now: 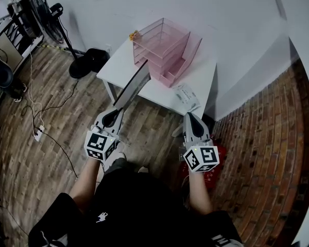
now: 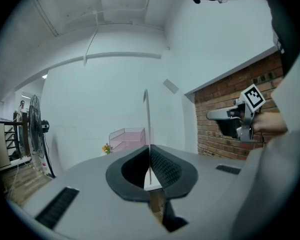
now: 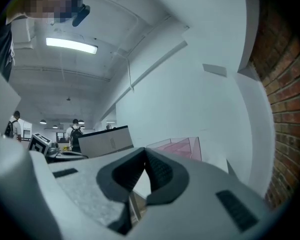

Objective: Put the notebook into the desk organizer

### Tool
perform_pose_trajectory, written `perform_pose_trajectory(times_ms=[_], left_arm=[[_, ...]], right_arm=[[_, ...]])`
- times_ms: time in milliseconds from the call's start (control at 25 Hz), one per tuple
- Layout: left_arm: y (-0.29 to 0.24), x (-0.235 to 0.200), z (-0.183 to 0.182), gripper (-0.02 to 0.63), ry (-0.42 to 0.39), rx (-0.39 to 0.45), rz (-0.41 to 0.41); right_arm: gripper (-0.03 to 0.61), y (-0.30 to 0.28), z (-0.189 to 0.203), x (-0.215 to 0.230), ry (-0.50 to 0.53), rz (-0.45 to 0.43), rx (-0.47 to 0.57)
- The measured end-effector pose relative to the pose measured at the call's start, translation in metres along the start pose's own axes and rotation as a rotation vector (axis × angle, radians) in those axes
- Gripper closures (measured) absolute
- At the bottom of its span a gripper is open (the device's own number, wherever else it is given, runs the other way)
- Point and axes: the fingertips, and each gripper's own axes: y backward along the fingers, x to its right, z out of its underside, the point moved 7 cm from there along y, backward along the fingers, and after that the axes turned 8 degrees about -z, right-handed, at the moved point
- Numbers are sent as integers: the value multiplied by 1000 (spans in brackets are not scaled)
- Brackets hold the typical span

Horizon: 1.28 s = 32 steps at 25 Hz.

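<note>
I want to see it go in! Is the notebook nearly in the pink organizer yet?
Done: the notebook is picked up, clamped in the left gripper. In hand: it is held in the air, pointing toward the pink organizer on the white table. Left: sliding it into the organizer, which looks empty. The right gripper is shut and holds nothing.

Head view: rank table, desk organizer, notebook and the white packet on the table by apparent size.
1. table
2. desk organizer
3. notebook, seen nearly edge-on and nearer the camera, so its rank against the organizer is unsure
4. white packet
</note>
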Motion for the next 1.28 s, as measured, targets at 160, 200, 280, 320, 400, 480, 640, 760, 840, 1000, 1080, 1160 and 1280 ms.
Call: perform_pose_trajectory(times_ms=[160,200,280,320,400,480,640,760,840,1000,1080,1160,1280], left_arm=[[-3,0,2,604,8,-17,-4],[-4,-1,2,604,7,-19,-3],[-8,-1,0,604,0,-18,1],[-10,-1,-1,604,-6,-17,4],[-15,-2,-1,604,-17,-15,12],[-21,-4,0,604,-18,-17,20],[-38,-10,3,604,-12,-22,38],[-53,-16,4,604,-4,-27,53],[-63,-21,4,604,-2,-28,63],[-87,-36,6,604,3,-32,70],[-99,-45,3,604,3,-23,74],[-111,-53,-2,604,-2,-10,84],[-126,-65,-2,604,2,-4,93]], right_arm=[[575,-2,5,-2,-8,-13,-8],[575,-2,5,-2,-8,-14,-9],[575,-4,6,-2,-10,-15,-14],[575,-5,7,-1,-11,-14,-17],[577,-8,9,0,-12,-10,-25],[577,-12,11,2,-12,-5,-31],[577,-23,12,7,-6,7,-39],[575,-36,11,11,6,8,-49],[577,-47,11,15,7,16,-53],[577,-71,7,21,14,23,-54],[577,-85,4,23,19,24,-55],[575,-99,3,26,20,27,-56],[577,-117,4,29,21,36,-59]])
